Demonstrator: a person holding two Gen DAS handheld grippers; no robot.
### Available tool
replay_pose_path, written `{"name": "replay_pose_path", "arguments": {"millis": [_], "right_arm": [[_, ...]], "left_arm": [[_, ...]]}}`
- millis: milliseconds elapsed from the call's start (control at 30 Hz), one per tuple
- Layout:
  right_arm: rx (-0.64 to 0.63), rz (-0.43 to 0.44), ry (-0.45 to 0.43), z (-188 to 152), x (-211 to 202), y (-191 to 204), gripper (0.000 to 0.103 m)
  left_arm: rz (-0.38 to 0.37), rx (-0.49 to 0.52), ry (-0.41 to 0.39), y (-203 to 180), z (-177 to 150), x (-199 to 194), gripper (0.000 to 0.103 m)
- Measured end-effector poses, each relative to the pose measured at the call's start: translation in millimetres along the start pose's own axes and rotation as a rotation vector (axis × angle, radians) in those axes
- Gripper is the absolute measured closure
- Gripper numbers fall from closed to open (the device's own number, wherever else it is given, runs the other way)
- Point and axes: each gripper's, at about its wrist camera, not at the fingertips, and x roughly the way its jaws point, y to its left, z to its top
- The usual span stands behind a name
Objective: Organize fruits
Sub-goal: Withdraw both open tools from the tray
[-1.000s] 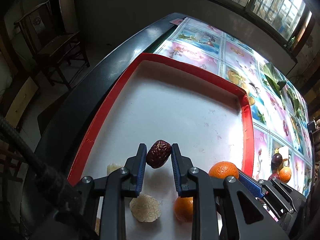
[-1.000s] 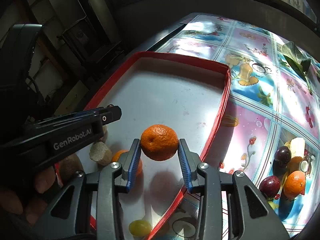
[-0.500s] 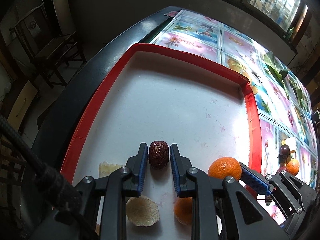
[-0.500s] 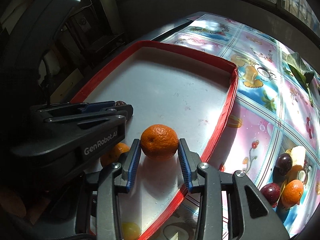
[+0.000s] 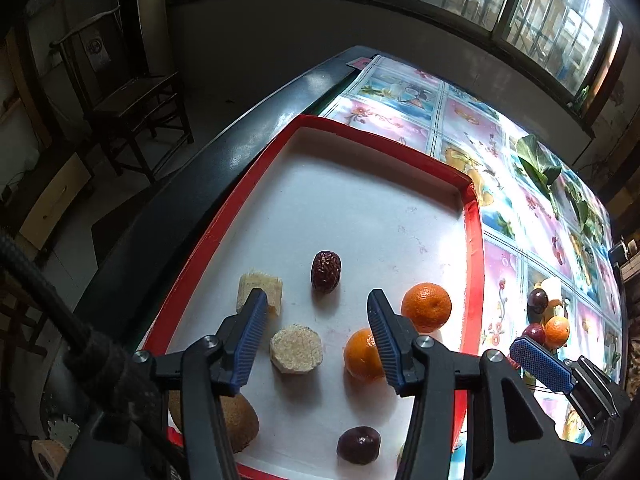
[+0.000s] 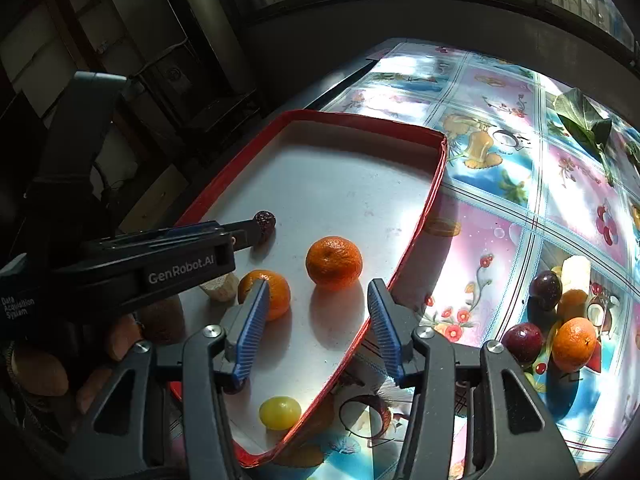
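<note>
Oilcloth [image 6: 500,184], glossy and printed with bright fruit squares, is spread under everything, and on it a shallow tray [image 5: 474,216] with a red rim and a smooth white floor is set ahead of both pairs of jaws. Loose fruit [image 6: 560,320], round mandarins and dark plums, is left on the cloth well to the right of the right gripper [image 6: 318,322], so that gripper is judged the nearer for the next pick.

The right gripper's jaws have just been opening and are seen parted, with nothing pressed between the ribbed blue pads; a dimpled mandarin [image 6: 334,262] is found just beyond their tips, resting on the tray floor. A second mandarin [image 6: 266,292] is partly covered by the left pad.

The left gripper [image 5: 316,326] has likewise just been opening and is held empty and spread. A wrinkled, oval red date [image 5: 326,271] lies just past the tips, between the lines of the two jaws, its long axis pointing away from them. A pale, coarse round slice [image 5: 296,348] sits between the jaws, nearer the camera.
</note>
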Motion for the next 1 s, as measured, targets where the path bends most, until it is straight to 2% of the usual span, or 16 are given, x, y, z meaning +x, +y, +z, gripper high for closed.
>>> {"name": "replay_pose_path", "arguments": {"millis": [133,333,467,700,1000], "right_arm": [[0.042,0.006,-0.032,-11.4,-28.4,-12.0,0.05],[0.115,-0.033,-0.061,-35.5,-60.9,-46.1,0.05],[0.166,-0.059,-0.074,-50.0,-77.7,-71.5,0.05],[0.211,-0.117,-0.086,-65.1,-96.2,-97.1,0.05],[0.255,-0.164,-0.091,-86.7,-107.4,-121.0,0.05]], "left_arm": [[0.003,0.023,-0.028,-16.6,-11.3,-15.4,0.051],[-0.006,0.058,-0.036,-40.3,-26.7,-28.0,0.05],[-0.001,0.072,-0.052,-53.9,-35.4,-36.1,0.046],[0.028,0.098,-0.08,-75.4,-57.9,-45.8,0.041],[0.023,0.115,-0.074,-90.3,-82.6,-53.1,0.039]]}}
